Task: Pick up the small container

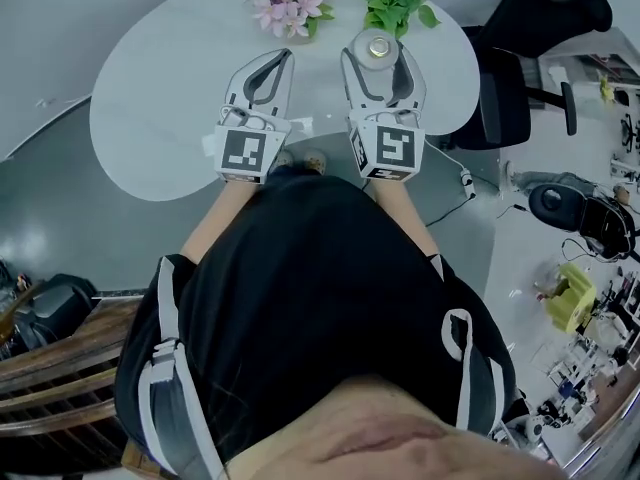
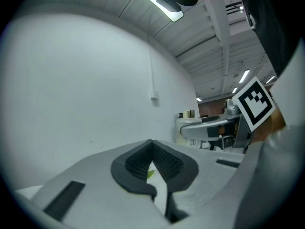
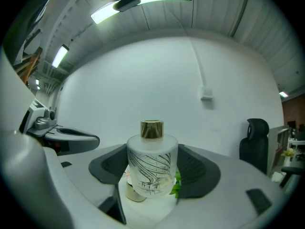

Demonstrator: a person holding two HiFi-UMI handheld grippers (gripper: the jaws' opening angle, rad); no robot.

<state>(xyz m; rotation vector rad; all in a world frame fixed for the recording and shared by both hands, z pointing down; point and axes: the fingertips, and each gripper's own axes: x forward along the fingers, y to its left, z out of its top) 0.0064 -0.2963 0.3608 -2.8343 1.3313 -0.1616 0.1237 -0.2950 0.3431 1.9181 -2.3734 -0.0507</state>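
Observation:
The small container (image 1: 378,48) is a frosted glass bottle with a gold cap and a black line drawing. It stands upright between the pads (image 3: 200,171) of my right gripper (image 1: 379,46), which is shut on it over the far side of the white table (image 1: 160,98). In the right gripper view the container (image 3: 152,166) fills the middle, and both dark pads touch its sides. My left gripper (image 1: 278,60) is beside it on the left, shut and empty. Its ribbed pads (image 2: 167,161) meet at the tip, with only a thin slit between them.
Pink flowers (image 1: 290,6) and a green leafy plant (image 1: 395,3) stand at the table's far edge, just beyond the grippers. A black office chair (image 1: 520,58) is at the right of the table. Cluttered desks lie at the far right.

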